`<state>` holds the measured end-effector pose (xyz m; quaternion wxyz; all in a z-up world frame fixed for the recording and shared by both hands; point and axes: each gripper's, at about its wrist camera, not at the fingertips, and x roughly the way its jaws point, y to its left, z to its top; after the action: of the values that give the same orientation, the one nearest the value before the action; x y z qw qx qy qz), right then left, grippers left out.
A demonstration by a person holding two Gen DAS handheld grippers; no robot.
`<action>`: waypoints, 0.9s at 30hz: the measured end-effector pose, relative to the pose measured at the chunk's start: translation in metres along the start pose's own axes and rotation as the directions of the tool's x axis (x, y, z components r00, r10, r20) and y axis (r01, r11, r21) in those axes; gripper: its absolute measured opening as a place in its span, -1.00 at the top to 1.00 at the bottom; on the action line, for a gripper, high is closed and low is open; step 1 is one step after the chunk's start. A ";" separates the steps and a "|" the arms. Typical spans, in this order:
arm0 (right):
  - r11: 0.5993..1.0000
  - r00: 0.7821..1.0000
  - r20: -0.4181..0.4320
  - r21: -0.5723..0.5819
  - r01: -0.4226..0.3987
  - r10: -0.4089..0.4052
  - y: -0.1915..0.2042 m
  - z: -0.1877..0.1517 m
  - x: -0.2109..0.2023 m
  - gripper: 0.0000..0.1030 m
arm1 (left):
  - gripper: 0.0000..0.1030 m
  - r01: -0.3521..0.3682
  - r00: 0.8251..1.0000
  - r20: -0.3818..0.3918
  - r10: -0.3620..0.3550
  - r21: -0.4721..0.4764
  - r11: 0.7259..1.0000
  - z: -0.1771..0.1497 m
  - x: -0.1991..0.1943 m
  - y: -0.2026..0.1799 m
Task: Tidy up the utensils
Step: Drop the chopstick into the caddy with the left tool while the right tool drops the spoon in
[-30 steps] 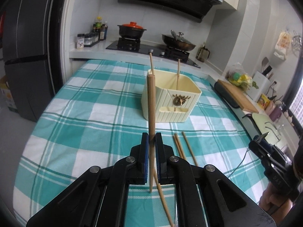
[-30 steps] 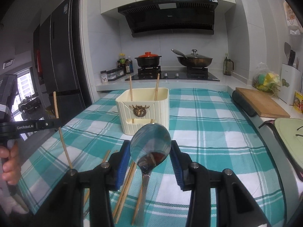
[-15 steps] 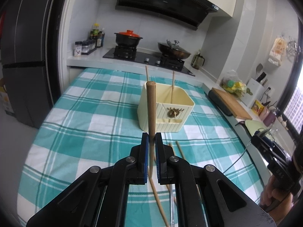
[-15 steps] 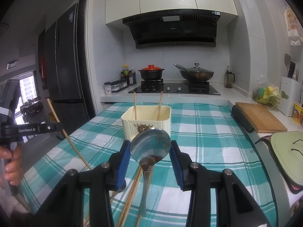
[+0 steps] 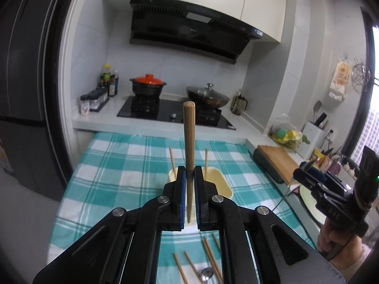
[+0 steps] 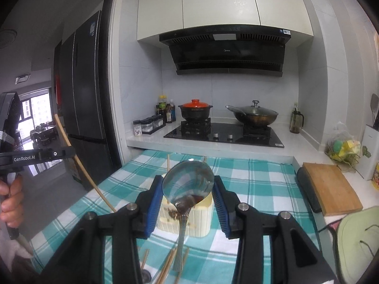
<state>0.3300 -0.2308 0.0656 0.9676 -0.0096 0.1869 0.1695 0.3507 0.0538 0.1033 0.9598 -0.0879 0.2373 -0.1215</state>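
Left wrist view: left hand-held gripper (image 5: 189, 190) clamps chopstick (image 5: 189, 142), lifted higher; right hand-held gripper (image 6: 188, 187) clamps spoon (image 6: 187, 182).

Soft, even daylight, fairly dim w/ a cool grey cast. Light comes from windows: bright strip at far right of left wrist view, blown-out window (image 6: 35, 108) at far left of right wrist view. Shadows weak, diffuse. Strong fisheye bend, black vignette in corners; cabinets & walls curve. Spoon bowl (image 6: 188, 181) mirrors the room, mild glare. Centre sharp, edges soft, no obvious motion blur.
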 end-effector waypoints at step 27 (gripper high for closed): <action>0.991 0.949 -0.314 0.116 0.061 -0.022 -0.067 -0.018 0.263 0.18 | 0.85 -0.118 0.937 -0.323 0.137 0.078 0.990 -0.031 0.262 -0.010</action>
<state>0.5749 -0.2101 -0.0502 0.9279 0.0200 0.3476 0.1336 0.5588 -0.0310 -0.0349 0.9151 -0.0233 0.3948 -0.0785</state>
